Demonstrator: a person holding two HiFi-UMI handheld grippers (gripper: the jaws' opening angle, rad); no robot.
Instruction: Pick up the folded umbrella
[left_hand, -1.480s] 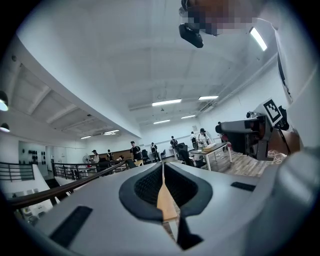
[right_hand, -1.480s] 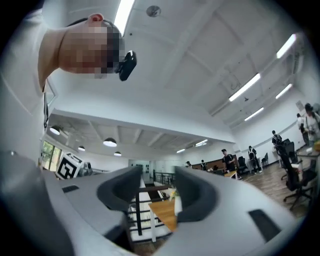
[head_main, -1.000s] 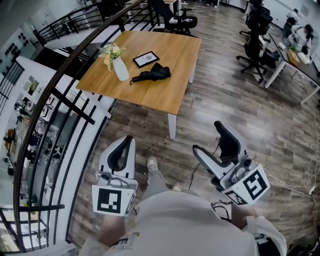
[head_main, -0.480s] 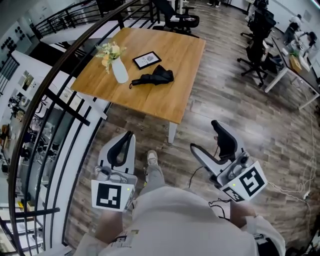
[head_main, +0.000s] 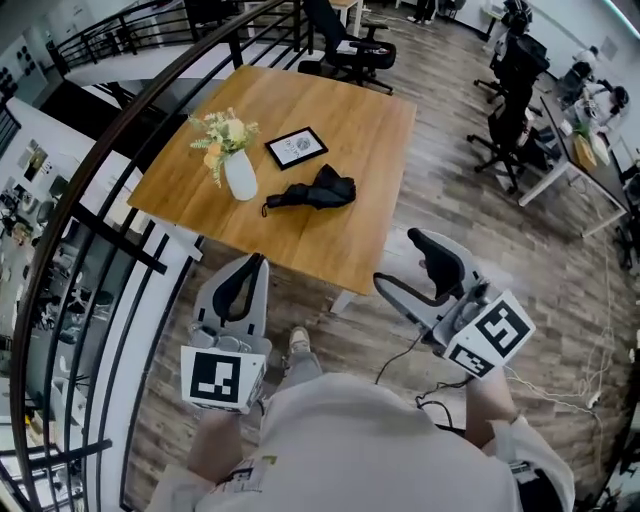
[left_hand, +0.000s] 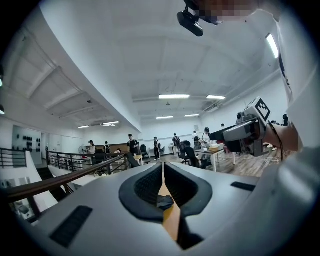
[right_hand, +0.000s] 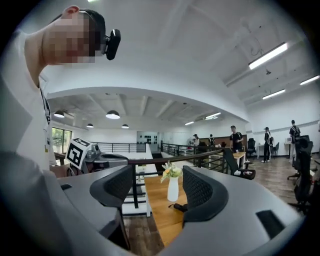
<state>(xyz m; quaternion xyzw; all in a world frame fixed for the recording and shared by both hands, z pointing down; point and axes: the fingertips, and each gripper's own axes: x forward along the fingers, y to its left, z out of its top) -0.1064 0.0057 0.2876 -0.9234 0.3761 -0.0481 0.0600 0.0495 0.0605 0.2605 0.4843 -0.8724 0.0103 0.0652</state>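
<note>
**Umbrella lies on the table; both grippers held apart from it**

Black folded umbrella (head_main: 318, 192) lies flat on the wooden table (head_main: 365, 120), towards the table's near edge, its thin handle end pointing at a white vase (head_main: 240, 175) of flowers (head_main: 222, 135); vase and umbrella stand near each other but do not touch; a dark-framed picture (head_main: 296, 147) lies flat just beyond the umbrella.

The left gripper (head_main: 257, 262) is held low in front of the person, over the wood floor (head_main: 450, 210) beside a dark curved railing (head_main: 110, 150), well apart from the umbrella; in the left gripper view its jaws are pressed together at the tips with only a thin slit below, and they clasp nothing; through that slit a strip of table and a bit of the umbrella (left_hand: 165, 202) show far off.

The right gripper (head_main: 398, 260) hovers just off the table's near corner, clear of the umbrella; in the right gripper view its jaws stand wide apart and empty; between them, in the distance, show the table (right_hand: 160, 215), the vase (right_hand: 173, 189) and the end of the umbrella (right_hand: 179, 206) lying at the vase's foot.

One shoe (head_main: 298, 342) of the person shows on the floor between the two grippers; black office chairs (head_main: 345, 45) stand beyond the table's far side.
</note>
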